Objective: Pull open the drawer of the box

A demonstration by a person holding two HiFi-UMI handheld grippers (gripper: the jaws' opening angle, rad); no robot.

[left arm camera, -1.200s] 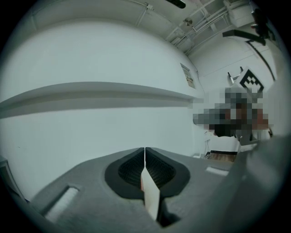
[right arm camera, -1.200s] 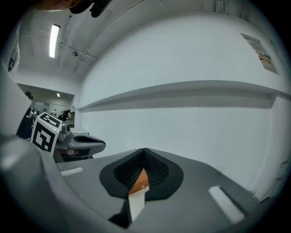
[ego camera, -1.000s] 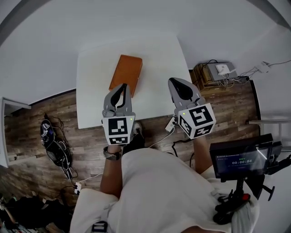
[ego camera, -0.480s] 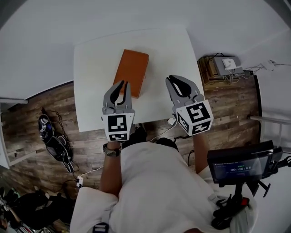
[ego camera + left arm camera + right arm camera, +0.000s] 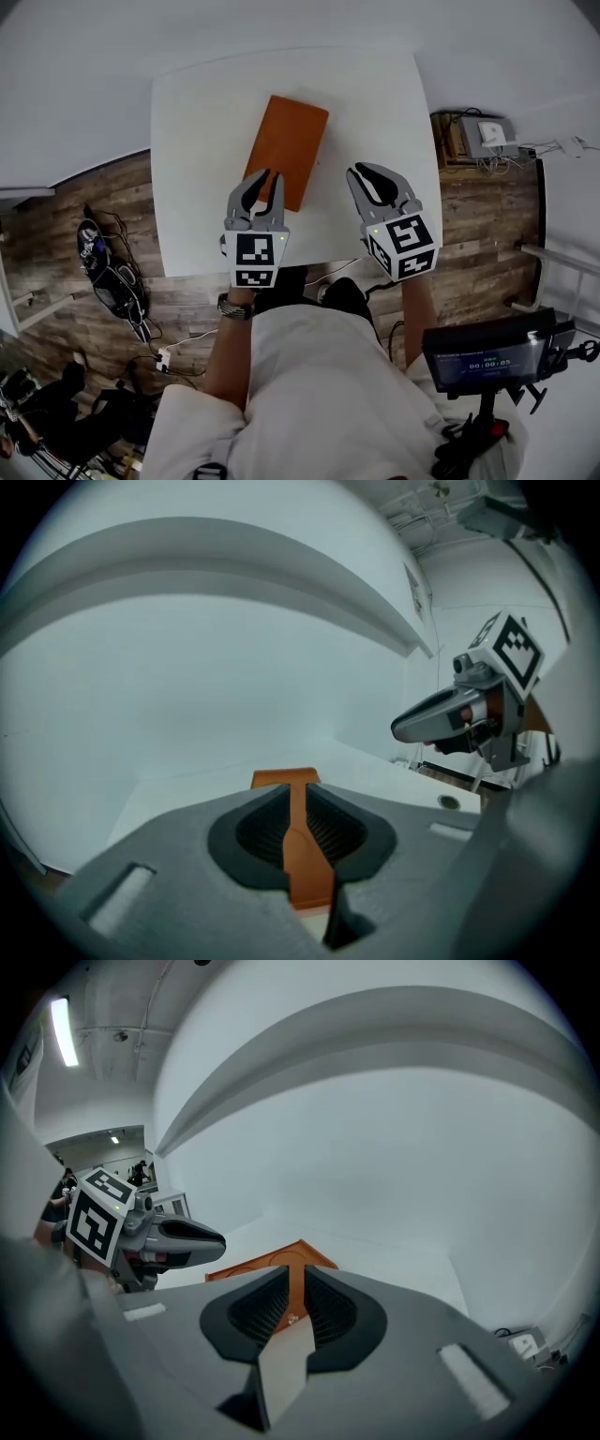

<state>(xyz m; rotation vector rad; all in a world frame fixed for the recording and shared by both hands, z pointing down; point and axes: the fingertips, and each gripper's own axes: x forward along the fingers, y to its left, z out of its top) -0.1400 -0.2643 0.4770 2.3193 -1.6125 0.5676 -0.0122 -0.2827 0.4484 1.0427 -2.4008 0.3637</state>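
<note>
1. One orange box (image 5: 289, 150) lies flat on the one white table (image 5: 192, 131), about mid-table. Its long axis runs away from us, and the far end slants to the right.
2. We count two grippers, both over the table's near part.
3. Left gripper (image 5: 265, 178): the jaws are a narrow slit apart with nothing between them. The box shows through the slit, straight ahead.
4. Right gripper (image 5: 372, 172): the jaws have just been opening and are parted and empty. The box lies ahead and to its left.
5. Judgement: the left gripper is nearer, its tips close to the box's near short end.
6. We cannot make out a drawer front or pull, and no drawer is visibly out.
</note>
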